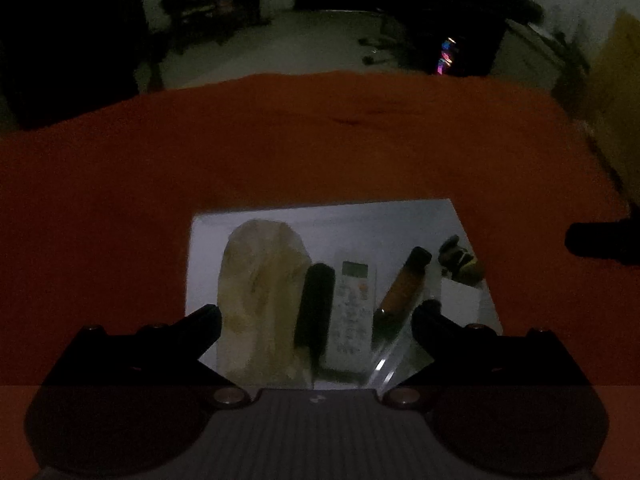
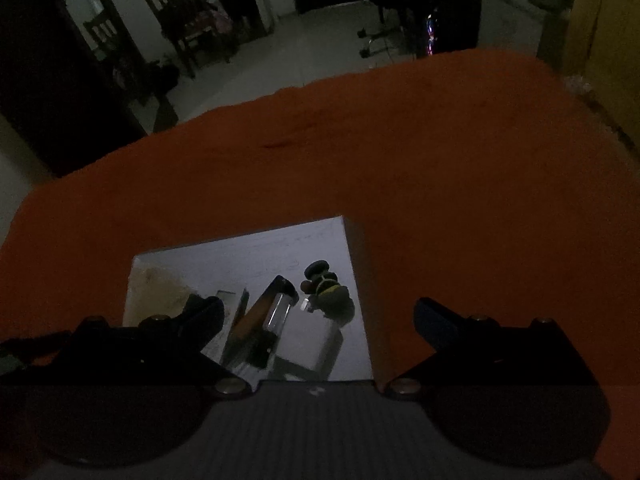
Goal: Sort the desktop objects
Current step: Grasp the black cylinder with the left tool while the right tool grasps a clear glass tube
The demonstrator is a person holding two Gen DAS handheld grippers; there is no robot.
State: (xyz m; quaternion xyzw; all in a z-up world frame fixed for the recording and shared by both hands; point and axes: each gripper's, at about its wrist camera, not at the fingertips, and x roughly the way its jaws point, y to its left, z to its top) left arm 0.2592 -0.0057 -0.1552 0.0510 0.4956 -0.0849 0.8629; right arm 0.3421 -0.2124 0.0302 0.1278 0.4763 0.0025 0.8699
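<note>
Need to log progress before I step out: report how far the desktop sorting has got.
Nothing looks sorted yet. The cream pouch, black case, white remote, amber bottle and small figurine all lie together on the white sheet, none on the orange cloth. In hand: nothing; the left gripper and right gripper are both open above the sheet. Every item remains.

Orange cloth (image 1: 320, 152), white remote (image 1: 352, 312)
</note>
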